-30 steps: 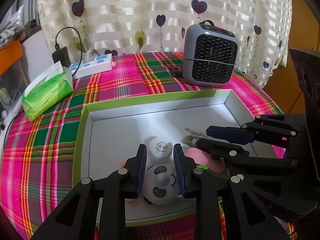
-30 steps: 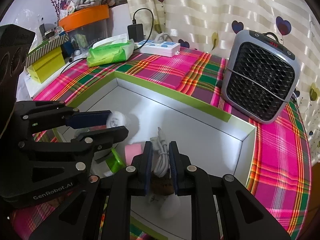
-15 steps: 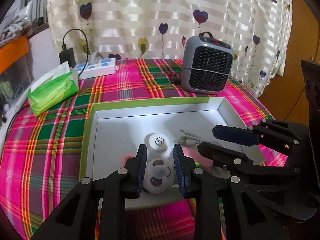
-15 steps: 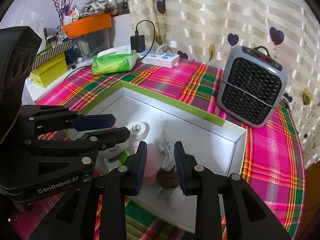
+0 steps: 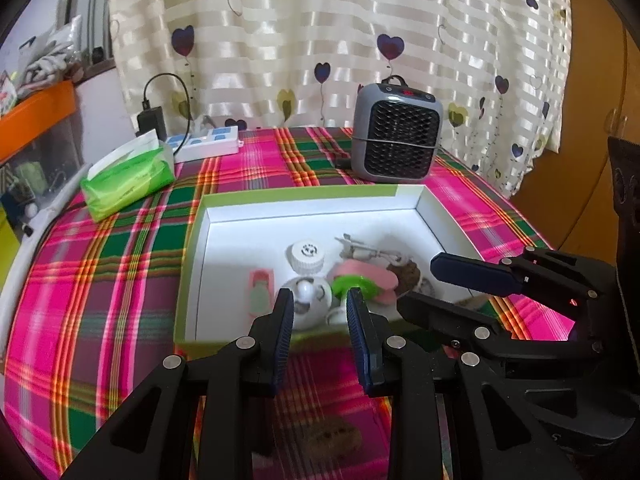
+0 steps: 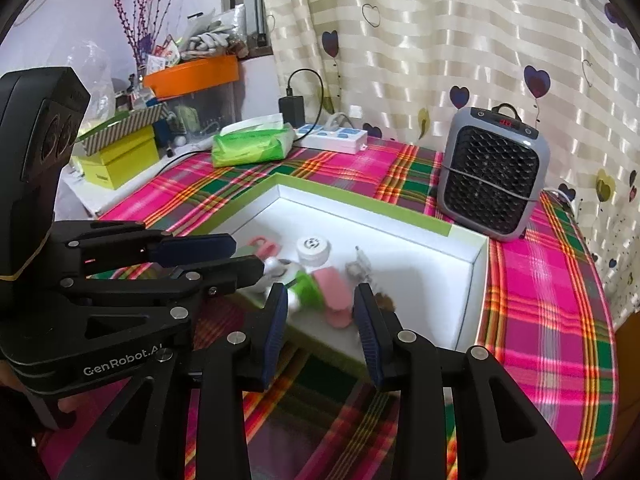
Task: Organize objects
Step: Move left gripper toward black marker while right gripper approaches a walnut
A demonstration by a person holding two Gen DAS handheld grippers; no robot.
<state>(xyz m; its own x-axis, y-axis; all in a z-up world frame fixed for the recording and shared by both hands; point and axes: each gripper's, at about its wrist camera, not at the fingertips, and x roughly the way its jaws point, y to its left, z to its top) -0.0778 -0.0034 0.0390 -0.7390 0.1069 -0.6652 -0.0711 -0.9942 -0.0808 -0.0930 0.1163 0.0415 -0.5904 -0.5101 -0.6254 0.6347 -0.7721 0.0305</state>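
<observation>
A white box with a green rim sits on the plaid table. In it lie a white panda toy, a white round cap, a green ring on a pink piece, a pink case, a white cable and a brown lump. My left gripper is open and empty, above the box's near rim. My right gripper is open and empty, above the box's near edge; it also shows in the left wrist view.
A grey heater stands behind the box. A green tissue pack and a white power strip lie at the back left. A yellow box and clutter stand off the table's left.
Both grippers have opened and pulled back and up out of the box. The left let go of the panda toy, the right let go of the cable and brown lump.
</observation>
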